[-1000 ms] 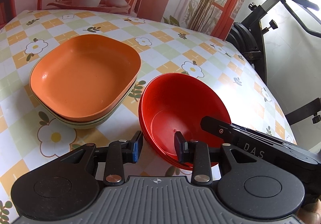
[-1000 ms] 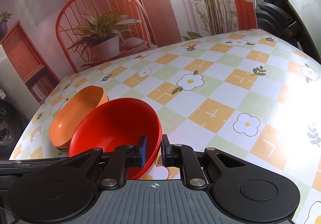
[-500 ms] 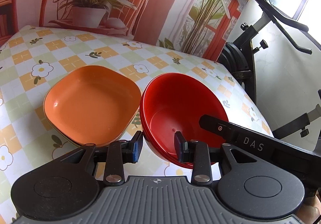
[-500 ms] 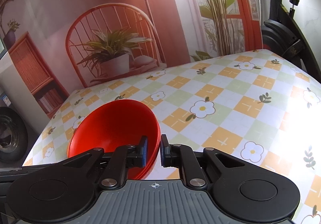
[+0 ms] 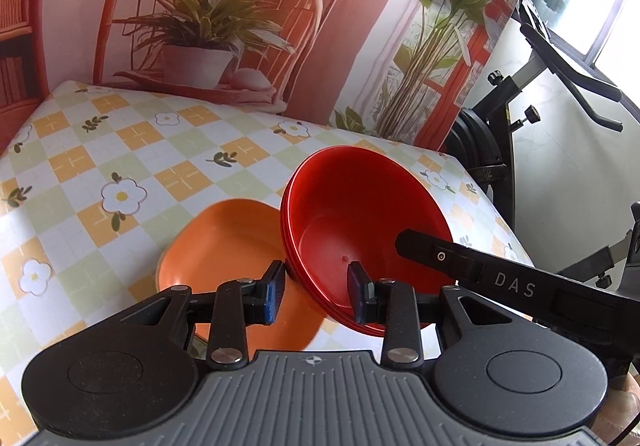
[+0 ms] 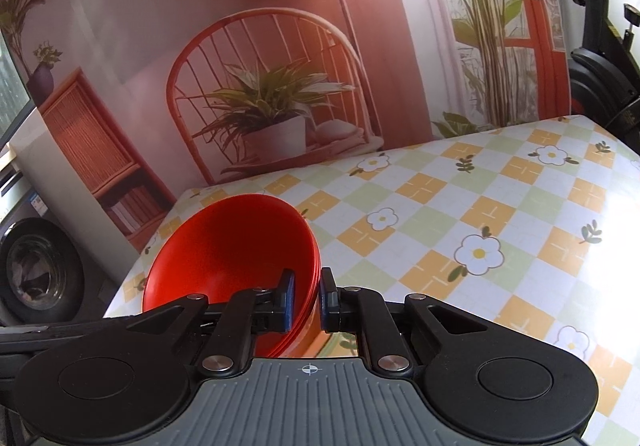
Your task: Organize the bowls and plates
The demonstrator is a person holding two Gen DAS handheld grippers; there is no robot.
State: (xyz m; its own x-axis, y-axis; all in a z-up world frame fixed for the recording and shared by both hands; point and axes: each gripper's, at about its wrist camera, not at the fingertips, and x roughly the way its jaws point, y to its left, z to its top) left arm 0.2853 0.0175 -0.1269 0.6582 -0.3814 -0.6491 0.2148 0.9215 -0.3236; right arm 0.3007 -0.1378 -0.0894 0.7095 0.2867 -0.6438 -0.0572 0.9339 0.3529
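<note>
A nested stack of red bowls [image 5: 360,206] hangs tilted above the table, its opening facing me. My left gripper [image 5: 318,288] straddles the near wall of the stack, one finger outside and one inside, clamped on it. My right gripper [image 6: 307,296] is shut on the rim of the same red bowls [image 6: 228,242] at the opposite side; its black body [image 5: 480,274] crosses the left wrist view. Below and left of the bowls lies a stack of orange plates [image 5: 224,242], partly hidden by my left fingers and the bowls.
The checked flower tablecloth [image 5: 120,150] stretches back to a printed backdrop of a chair and plant [image 5: 200,38]. An exercise bike [image 5: 540,94] stands off the table's right edge. The cloth to the right of the bowls [image 6: 500,214] carries nothing.
The red bowls have risen off the table with both grippers and tipped up. The orange plates now sit lower and smaller in the left wrist view and have left the right wrist view.
</note>
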